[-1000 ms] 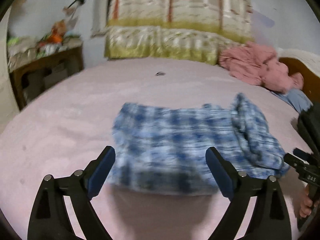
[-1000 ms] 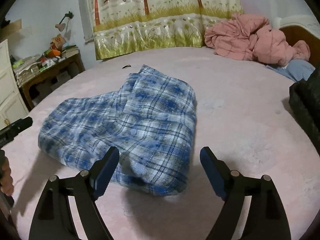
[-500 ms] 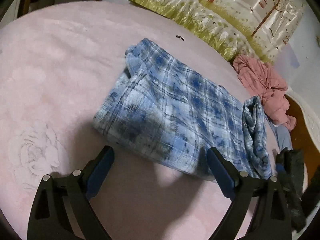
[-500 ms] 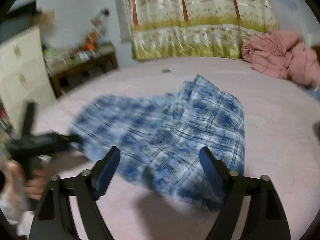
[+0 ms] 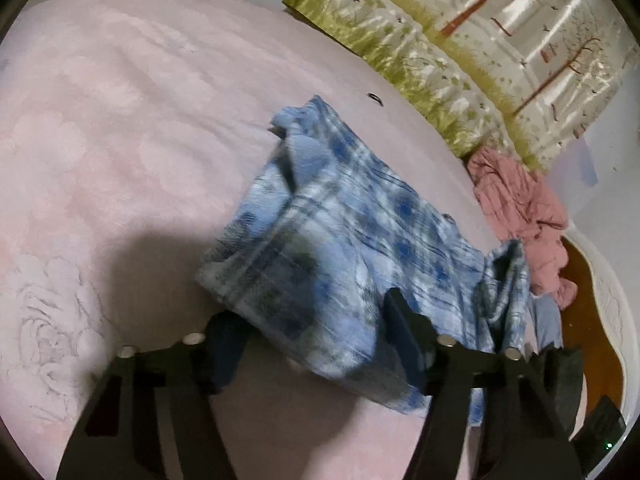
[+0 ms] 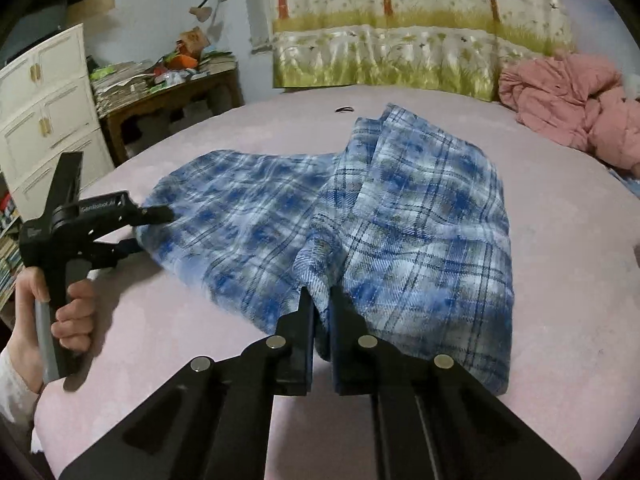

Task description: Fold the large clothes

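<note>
We are noting a blue plaid garment (image 6: 360, 216) lying folded on the pink bedspread (image 6: 560, 280), roughly mid-bed, its right half doubled over into a thicker layer. We are seeing the right gripper (image 6: 322, 312) pinching the near hem of that thicker layer, its jaws having just closed nearly together on the cloth. We are seeing the left gripper (image 5: 316, 320) at the garment's other near corner, jaws having just been closing, with the corner lying between them; the blur is keeping us from telling whether the pads press it. In the right wrist view a hand (image 6: 60, 312) is holding that left tool by its grip. Beyond, a crumpled pink quilt (image 6: 572, 108) is lying near a tree-print curtain (image 6: 400, 28). A cluttered wooden side table (image 6: 168, 96) and white drawers (image 6: 44, 120) are standing beside the bed.
</note>
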The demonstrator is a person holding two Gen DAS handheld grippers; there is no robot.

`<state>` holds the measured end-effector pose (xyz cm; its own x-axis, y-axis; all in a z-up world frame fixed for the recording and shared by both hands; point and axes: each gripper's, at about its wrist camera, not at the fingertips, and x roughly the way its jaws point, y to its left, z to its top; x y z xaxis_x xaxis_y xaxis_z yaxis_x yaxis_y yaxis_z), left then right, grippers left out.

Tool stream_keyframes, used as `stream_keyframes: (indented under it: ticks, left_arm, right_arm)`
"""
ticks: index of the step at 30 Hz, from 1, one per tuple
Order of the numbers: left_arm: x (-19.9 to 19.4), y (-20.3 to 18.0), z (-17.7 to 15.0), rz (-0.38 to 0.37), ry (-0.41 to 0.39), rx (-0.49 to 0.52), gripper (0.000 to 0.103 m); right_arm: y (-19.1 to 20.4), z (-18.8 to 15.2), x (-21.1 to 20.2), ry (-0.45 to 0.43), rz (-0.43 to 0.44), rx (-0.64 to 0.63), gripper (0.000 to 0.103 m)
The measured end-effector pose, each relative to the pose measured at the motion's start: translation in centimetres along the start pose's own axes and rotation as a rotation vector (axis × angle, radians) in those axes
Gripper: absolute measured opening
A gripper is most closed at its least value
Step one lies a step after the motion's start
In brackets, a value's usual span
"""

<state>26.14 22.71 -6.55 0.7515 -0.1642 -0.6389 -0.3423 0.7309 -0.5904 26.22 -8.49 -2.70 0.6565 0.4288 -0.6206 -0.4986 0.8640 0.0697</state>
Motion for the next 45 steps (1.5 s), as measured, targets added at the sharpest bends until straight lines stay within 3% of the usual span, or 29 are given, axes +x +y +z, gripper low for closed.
stream_keyframes:
  ticks: [1,2,3,4,7,9,12,17,21,25,27,31,35,38,40,42,45]
  left_arm:
    - [-0.1,-0.2,0.0,0.021,-0.010,0.007,0.037]
    - [-0.1,-0.5,-0.1,0.024,-0.016,0.027,0.019]
    - [-0.1,-1.0,-0.1,0.011,-0.016,0.055,0.008]
    - [-0.3,-1.8,-0.1,0.001,-0.018,0.109,0.008]
    - [-2.2,-4.6,-0.3,-0.003,-0.123,0.270,0.006]
    - [-2.9,-6.5,-0.2,-0.018,-0.150,0.326,0.005]
    - [-3.6,-9.3,0.1,-0.070,-0.167,0.362,0.005]
    - [-4.4,-16.0,-2.0,-0.161,-0.200,0.548,0.005]
    - [-3.5,-20.4,-4.7,-0.264,-0.140,0.662,0.005]
    - [-0.9,-23.9,-8.7,-0.364,-0.031,0.791,0.005]
    - [1.5,-24.5,-10.4,-0.356,0.036,0.825,0.005]
    - [6.5,-22.7,-12.2,-0.322,0.209,0.788,0.005]
    - [4.8,-22.7,-12.1,-0.344,0.175,0.847,0.006]
    - [5.1,-22.2,-11.7,-0.361,0.197,0.816,0.007]
    - [4.5,-22.1,-11.2,-0.404,0.203,0.799,0.016]
    - [3.3,-22.0,-10.5,-0.484,0.187,0.795,0.042]
    - [-0.4,-21.0,-9.5,-0.496,-0.003,0.814,0.061]
  right_arm:
    - [-0.4,0.1,0.3,0.002,-0.016,0.015,0.008]
    - [-0.5,0.2,0.4,0.004,-0.016,0.015,0.009]
    - [-0.4,0.1,0.3,0.004,-0.009,0.008,0.015]
    - [-0.1,0.0,-0.1,-0.010,-0.016,-0.015,0.017]
    - [0.9,-0.5,-1.9,-0.073,-0.086,-0.074,0.028]
    - [0.5,-0.5,-3.0,-0.113,-0.120,-0.054,0.045]
    - [-1.0,-0.2,-4.1,-0.136,-0.189,0.000,0.046]
    - [-2.6,-0.4,-4.4,-0.112,-0.258,0.054,0.046]
    - [-5.3,-0.1,-5.3,-0.126,-0.309,0.152,0.049]
    - [-9.5,-0.1,-7.2,-0.166,-0.382,0.273,0.050]
    - [-11.4,-0.2,-7.8,-0.177,-0.392,0.321,0.053]
    - [-13.7,-0.5,-8.0,-0.150,-0.375,0.396,0.053]
    - [-14.2,-0.7,-8.2,-0.147,-0.373,0.407,0.054]
    - [-13.6,-0.7,-7.8,-0.141,-0.385,0.378,0.056]
    - [-13.3,-0.6,-7.6,-0.136,-0.387,0.359,0.056]
    - [-13.1,-0.6,-7.5,-0.137,-0.387,0.347,0.056]
    - [-13.1,-0.4,-8.0,-0.173,-0.374,0.343,0.056]
